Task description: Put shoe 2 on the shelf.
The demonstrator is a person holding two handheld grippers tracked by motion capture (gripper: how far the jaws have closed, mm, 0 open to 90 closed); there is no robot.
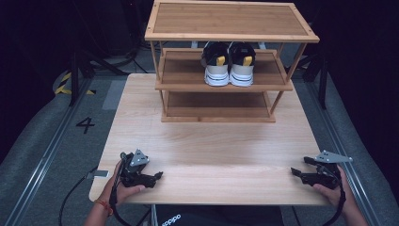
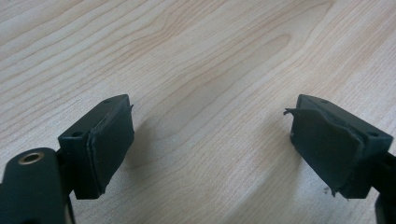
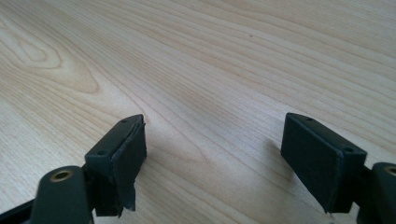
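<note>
Both claws, left (image 1: 159,175) and right (image 1: 294,171), rest released on the table (image 1: 211,150), far from the shoes (image 1: 229,63) on the rack's (image 1: 230,35) middle shelf, where a hasty reach could clip the top board.

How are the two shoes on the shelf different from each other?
The left shoe and the right shoe make a matching pair, so the differences are small. The left shoe sits nearer the middle of the rack's middle shelf; the right shoe sits closer to its right end. The left shoe's yellow heel tab leans one way, the right shoe's the other. Both are black and beige with white soles, stand upright side by side, heels facing the person.
</note>
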